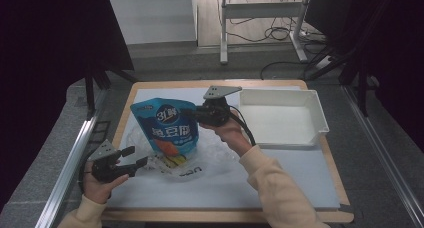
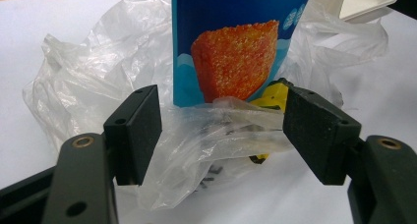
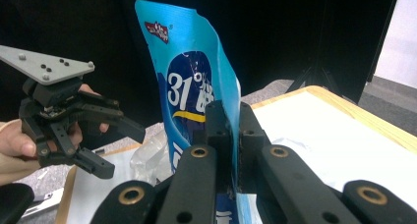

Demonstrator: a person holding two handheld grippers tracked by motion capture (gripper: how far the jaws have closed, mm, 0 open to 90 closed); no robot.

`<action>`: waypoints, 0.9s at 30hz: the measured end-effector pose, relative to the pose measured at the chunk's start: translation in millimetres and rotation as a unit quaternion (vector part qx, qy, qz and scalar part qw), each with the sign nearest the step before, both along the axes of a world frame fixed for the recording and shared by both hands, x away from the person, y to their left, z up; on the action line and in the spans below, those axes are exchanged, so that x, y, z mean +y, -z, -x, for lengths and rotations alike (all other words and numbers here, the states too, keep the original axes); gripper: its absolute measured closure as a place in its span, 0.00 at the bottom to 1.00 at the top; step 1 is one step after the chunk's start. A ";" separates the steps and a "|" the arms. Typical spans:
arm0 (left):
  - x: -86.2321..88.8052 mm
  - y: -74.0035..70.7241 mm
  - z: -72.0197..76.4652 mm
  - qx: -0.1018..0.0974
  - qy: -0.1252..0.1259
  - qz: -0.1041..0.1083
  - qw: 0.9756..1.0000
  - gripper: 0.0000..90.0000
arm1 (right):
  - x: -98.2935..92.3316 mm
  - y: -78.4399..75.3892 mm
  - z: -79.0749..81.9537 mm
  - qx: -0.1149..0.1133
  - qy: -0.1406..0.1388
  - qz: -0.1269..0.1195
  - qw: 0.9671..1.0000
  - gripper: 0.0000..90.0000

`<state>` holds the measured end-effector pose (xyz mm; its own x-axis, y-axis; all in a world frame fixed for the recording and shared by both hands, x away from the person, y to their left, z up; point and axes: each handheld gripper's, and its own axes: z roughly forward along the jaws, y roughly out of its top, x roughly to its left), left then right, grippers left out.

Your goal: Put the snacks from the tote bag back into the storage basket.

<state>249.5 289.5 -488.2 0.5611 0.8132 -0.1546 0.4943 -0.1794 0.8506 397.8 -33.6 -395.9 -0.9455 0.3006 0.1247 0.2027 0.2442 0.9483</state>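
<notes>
The blue snack pouch (image 1: 169, 128) is held upright above the clear plastic bag (image 1: 200, 158) on the table, clamped at its edge by the right gripper (image 1: 192, 113). The left gripper (image 1: 138, 156) is spread, a fold of bag between its pads, unpressed.

A white rectangular tray (image 1: 321, 119) sits at the far right of the table (image 1: 330, 215), its inside bare and pale, its walls low – the near right corner juts out a little past the rest. It lies on a white mat (image 1: 280, 183) that covers most of the wooden tabletop, leaving a thin strip of light wood around the edges. Beyond the table the floor (image 1: 175, 63) is grey; a white-legged desk frame (image 1: 223, 33) stands there with black cables (image 1: 277, 34) looped on the ground beneath it. Dark curtains (image 1: 45, 63) hang to the left and right – black stand legs (image 1: 97, 85) reach down beside the table. A metal rail (image 1: 70, 163) runs along the left side
</notes>
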 end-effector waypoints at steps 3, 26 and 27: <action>0.0 -0.1 0.0 0.000 0.000 0.000 1.000 0.34 | 1.0 0.6 0.0 0.002 0.004 -0.006 1.000 0.98; -0.1 0.5 0.3 0.000 0.004 0.001 1.000 0.34 | 24.7 -8.5 11.4 -0.012 0.008 -0.028 0.999 0.98; -0.2 0.4 0.3 0.000 0.004 0.001 1.000 0.34 | 25.7 -8.9 11.6 -0.012 0.007 -0.029 0.999 0.98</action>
